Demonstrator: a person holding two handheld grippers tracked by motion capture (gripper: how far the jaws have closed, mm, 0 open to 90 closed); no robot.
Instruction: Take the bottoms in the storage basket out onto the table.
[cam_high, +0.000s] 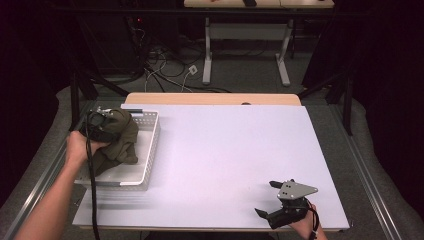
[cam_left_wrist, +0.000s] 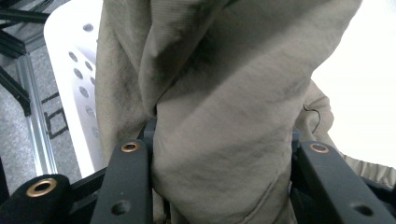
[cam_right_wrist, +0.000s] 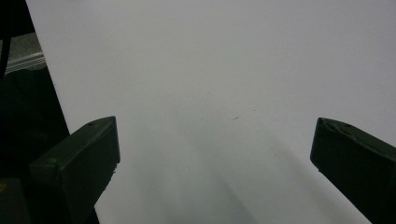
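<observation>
Our left gripper (cam_left_wrist: 219, 163) has its two black jaws clamped on a thick fold of an olive-drab cloth (cam_left_wrist: 224, 84), which bulges up between them in the left gripper view; in the high view the bundle sits at the left of the frame, draped over the near-left part of the white perforated basket (cam_high: 150, 150). We judge the cloth soft, light and limp, so it will sag and trail from wherever it is pinched; a bunched fold like this one seems safer than a single edge, which could slip out. Our right gripper (cam_high: 277, 200) waits at the lower right of the frame, jaws spread wide and empty over the white tabletop (cam_high: 225, 150). Beyond it, at the top, we see a grey floor, loose cables and a second table.
</observation>
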